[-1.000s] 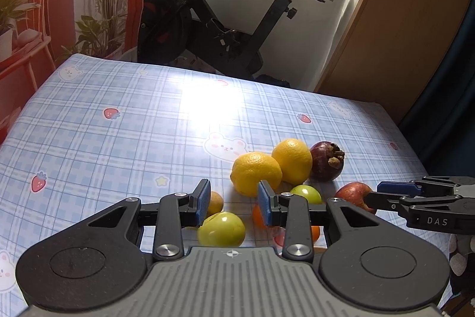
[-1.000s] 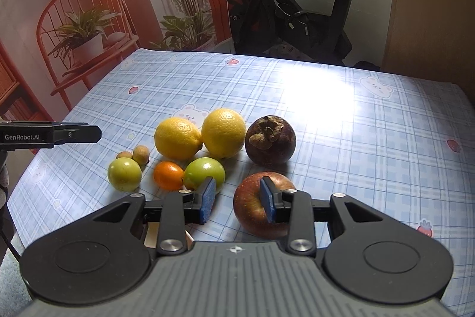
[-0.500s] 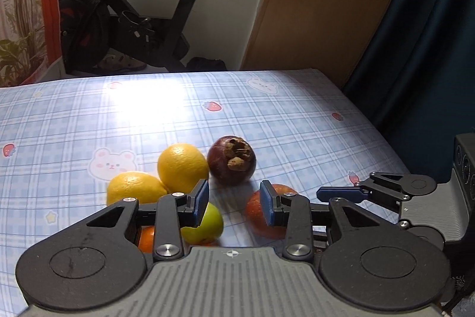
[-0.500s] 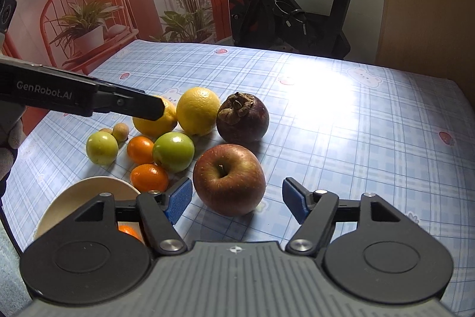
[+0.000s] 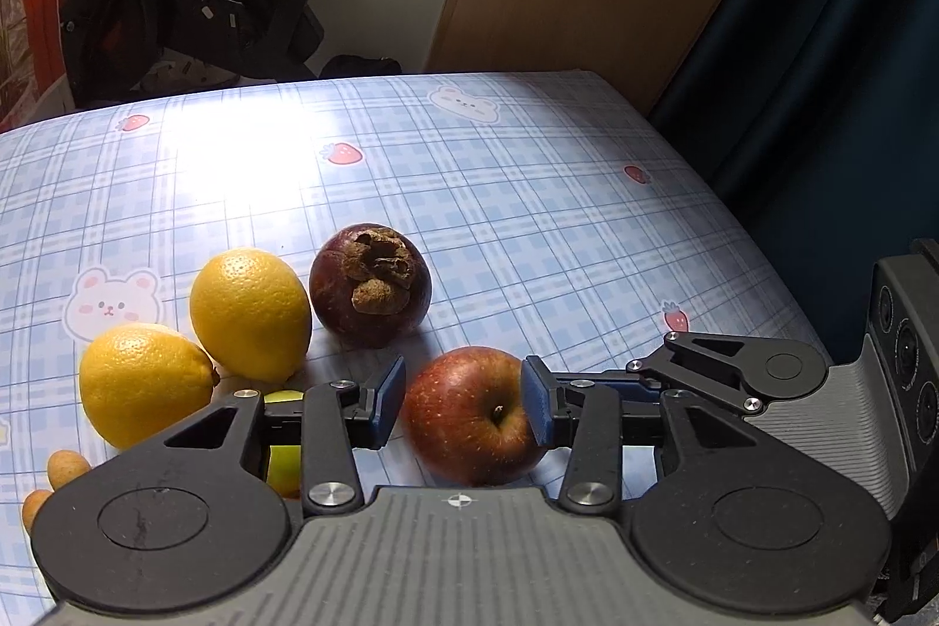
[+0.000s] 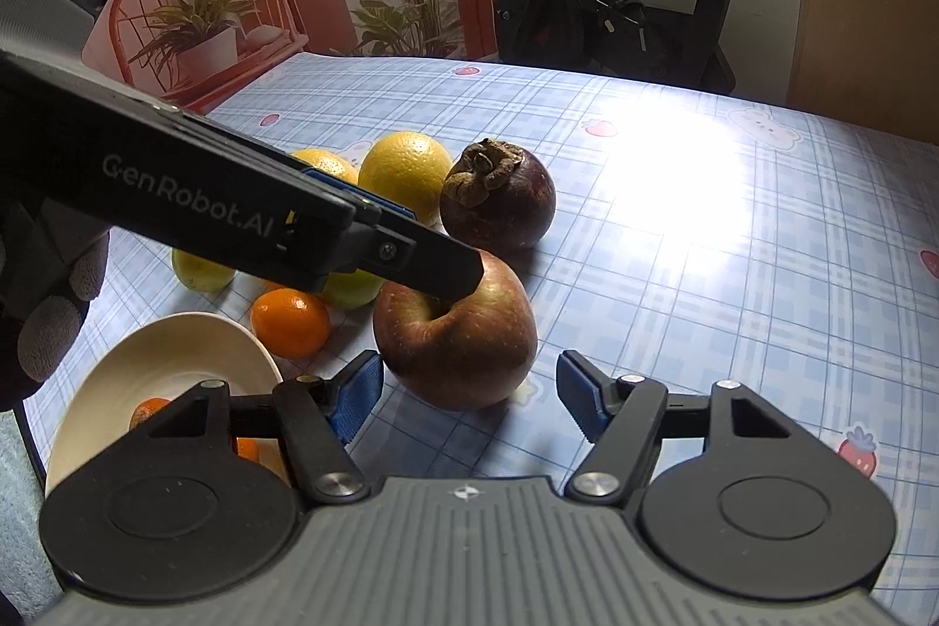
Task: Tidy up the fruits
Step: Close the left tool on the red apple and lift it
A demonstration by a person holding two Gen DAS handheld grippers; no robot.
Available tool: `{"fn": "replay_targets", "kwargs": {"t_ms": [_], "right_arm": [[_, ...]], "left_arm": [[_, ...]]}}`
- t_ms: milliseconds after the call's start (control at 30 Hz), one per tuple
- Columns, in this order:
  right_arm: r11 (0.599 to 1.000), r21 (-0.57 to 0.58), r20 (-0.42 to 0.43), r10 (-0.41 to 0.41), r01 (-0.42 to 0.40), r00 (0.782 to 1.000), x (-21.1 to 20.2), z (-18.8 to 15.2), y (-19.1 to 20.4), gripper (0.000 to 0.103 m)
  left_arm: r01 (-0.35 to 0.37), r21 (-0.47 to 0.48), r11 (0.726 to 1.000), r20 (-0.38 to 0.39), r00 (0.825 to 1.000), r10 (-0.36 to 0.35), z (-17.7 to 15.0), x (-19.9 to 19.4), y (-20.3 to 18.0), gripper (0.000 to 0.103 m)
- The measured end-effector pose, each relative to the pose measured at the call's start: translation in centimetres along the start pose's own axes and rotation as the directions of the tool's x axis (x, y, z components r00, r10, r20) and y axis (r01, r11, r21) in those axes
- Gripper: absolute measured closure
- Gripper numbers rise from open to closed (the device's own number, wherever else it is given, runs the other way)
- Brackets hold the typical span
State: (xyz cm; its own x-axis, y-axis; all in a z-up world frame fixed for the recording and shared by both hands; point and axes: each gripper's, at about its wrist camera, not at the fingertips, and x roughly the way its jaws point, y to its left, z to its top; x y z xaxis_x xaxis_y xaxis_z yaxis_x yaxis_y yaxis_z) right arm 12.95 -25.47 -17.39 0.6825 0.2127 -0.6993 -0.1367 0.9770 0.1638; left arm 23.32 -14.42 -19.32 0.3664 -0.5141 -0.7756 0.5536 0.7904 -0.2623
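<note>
Red apple (image 6: 455, 338) just beyond spread right claw (image 6: 469, 394)

The worktop (image 6: 733, 274) wore a blue checked cloth with bears and strawberries. On it lay a red apple (image 6: 455, 332), a mangosteen (image 6: 499, 195), two lemons (image 5: 249, 312), a tangerine (image 6: 290, 322), green fruits (image 6: 202, 268) and a cream plate (image 6: 158, 350).

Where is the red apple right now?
The red apple sits on the checked tablecloth, in front of the mangosteen, with the left gripper around it and the plate nearby.
</note>
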Motion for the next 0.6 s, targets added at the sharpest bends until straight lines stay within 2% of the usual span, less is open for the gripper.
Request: {"fn": "replay_targets", "kwargs": {"t_ms": [133,200,600], "right_arm": [[1.000,0.011,0.005,0.018,-0.018,1.000,0.26,0.01,-0.35,0.034],[1.000,0.004,0.009,0.019,-0.019,1.000,0.42,0.08,-0.34,0.034],[0.998,0.025,0.031,0.057,-0.058,0.998,0.43,-0.03,-0.21,0.039]], "left_arm": [[0.031,-0.003,1.000,-0.013,0.999,-0.031,0.09,0.24,0.29,0.058],[0.030,0.026,0.999,-0.011,1.000,-0.029,0.10,0.35,0.13,0.058],[0.057,0.011,0.998,-0.018,0.998,-0.057,0.13,-0.45,0.62,0.063]]}}
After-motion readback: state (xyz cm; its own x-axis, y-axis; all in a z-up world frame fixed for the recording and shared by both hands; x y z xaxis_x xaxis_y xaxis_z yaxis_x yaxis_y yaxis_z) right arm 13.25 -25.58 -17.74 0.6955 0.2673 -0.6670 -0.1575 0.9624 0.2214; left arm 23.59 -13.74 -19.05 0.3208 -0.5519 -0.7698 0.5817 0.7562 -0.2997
